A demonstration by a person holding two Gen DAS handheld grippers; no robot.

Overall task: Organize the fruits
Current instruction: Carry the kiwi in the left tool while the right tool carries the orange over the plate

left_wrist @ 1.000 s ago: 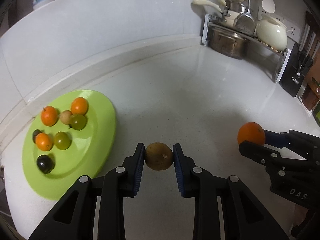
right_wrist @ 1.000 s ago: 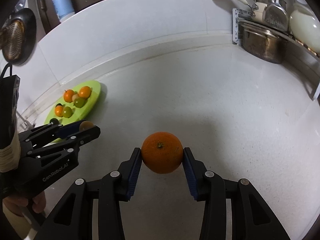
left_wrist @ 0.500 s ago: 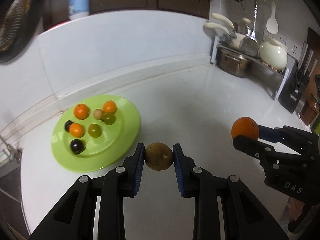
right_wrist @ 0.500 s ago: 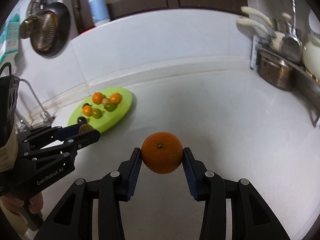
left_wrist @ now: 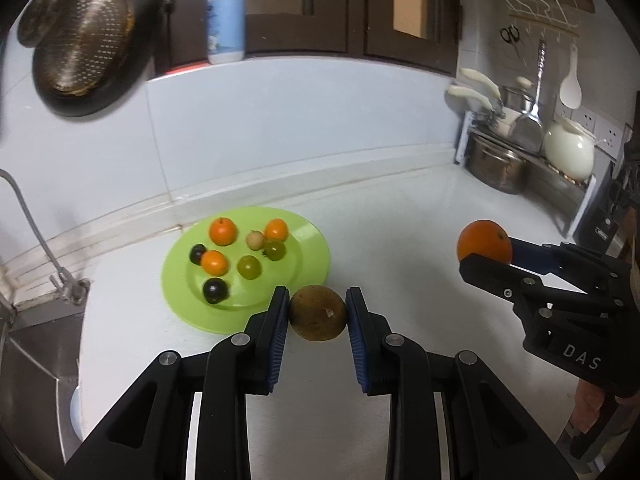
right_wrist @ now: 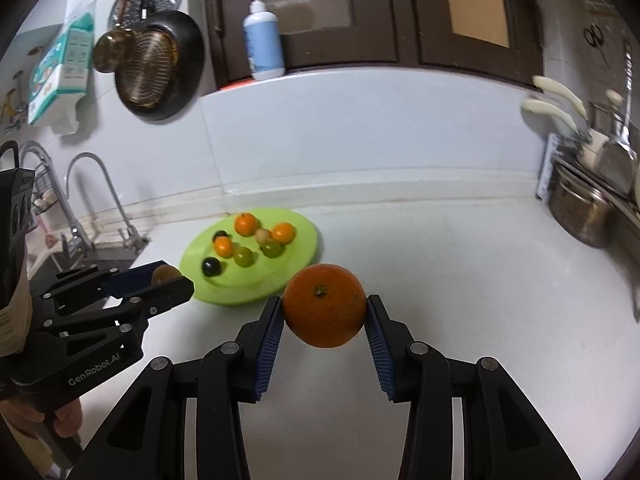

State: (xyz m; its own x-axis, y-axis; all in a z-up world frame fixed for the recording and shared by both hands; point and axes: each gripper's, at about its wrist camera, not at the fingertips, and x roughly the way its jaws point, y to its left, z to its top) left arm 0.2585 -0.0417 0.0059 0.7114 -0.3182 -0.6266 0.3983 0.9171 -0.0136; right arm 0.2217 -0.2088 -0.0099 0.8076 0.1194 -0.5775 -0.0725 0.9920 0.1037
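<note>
My left gripper is shut on a brown kiwi and holds it above the counter, just in front of the green plate. The plate holds several small fruits: orange ones, green ones and dark ones. My right gripper is shut on a large orange, held above the counter to the right of the plate. The right gripper with the orange also shows in the left wrist view, and the left gripper in the right wrist view.
A sink with taps lies left of the plate. A rack with a steel pot, white kettle and utensils stands at the back right. A strainer pan hangs on the wall; a soap bottle stands on the ledge.
Both grippers have lifted and drawn back with their fruits, so the plate now sits farther away and nearer the middle of both views, and more of the wall shows.
</note>
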